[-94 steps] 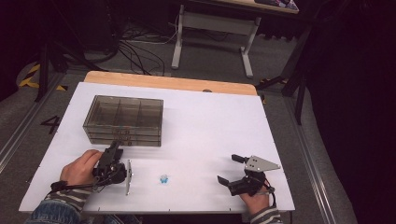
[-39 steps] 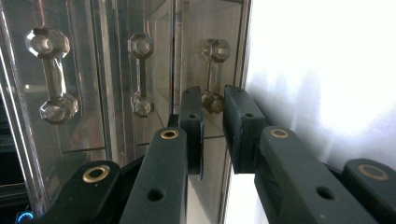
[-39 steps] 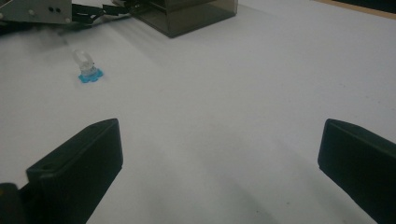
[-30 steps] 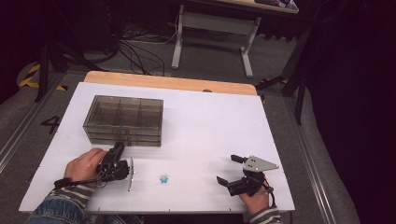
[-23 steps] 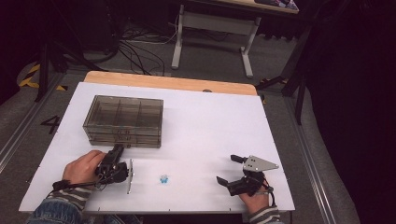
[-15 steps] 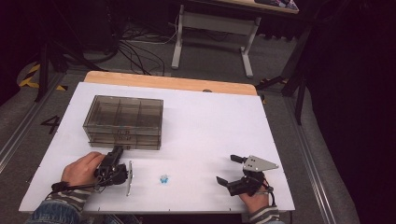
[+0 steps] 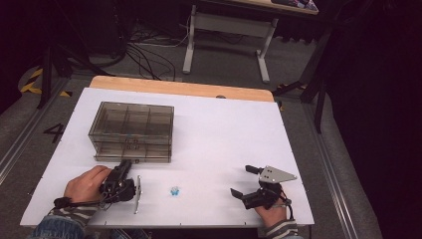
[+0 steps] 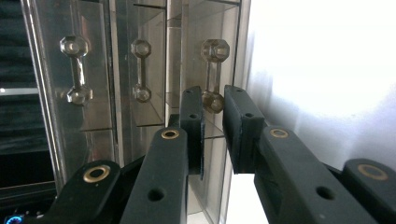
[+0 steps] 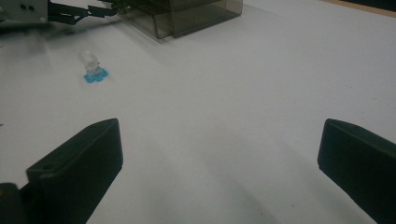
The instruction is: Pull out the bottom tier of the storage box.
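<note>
your left claw sits at the near front of the clear drawer box, on the left half of the white surface. its jaws are narrow, flanking the lower knob of one drawer handle; whether the pads press on it you cannot tell. your right claw rests near the surface's near right edge, jaws wide with nothing between them. a small clear piece on a blue base stands between the two claws. on the floor to the left a "4" is marked.
</note>
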The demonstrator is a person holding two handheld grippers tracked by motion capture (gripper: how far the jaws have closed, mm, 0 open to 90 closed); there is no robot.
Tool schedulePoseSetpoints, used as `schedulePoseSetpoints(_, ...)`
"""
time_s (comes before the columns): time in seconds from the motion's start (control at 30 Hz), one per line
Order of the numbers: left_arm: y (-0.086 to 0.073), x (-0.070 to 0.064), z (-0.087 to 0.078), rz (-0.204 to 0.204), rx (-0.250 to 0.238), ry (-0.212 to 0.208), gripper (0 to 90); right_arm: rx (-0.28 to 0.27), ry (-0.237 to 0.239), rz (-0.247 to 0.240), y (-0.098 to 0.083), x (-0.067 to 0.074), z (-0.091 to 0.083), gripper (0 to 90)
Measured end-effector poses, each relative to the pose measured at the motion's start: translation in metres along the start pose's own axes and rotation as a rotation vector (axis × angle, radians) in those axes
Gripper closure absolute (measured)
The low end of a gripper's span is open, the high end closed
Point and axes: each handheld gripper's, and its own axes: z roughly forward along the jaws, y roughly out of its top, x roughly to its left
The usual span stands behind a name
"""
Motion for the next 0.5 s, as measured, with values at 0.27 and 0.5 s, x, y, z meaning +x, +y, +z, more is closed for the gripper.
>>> schedulePoseSetpoints(0.27, -0.0017, 0.0003, -0.0012, -0.005, 0.003, -0.007, 78.1, 0.001, 0.002, -0.001, 0.0, 0.0, 0.0001, 0.7)
schedulePoseSetpoints(0.5, -0.0022, 0.0011, -0.0023, -0.018, 0.0, -0.029, 73.1, 0.003, 0.001, -0.002, 0.0, 0.0, 0.0001, 0.7)
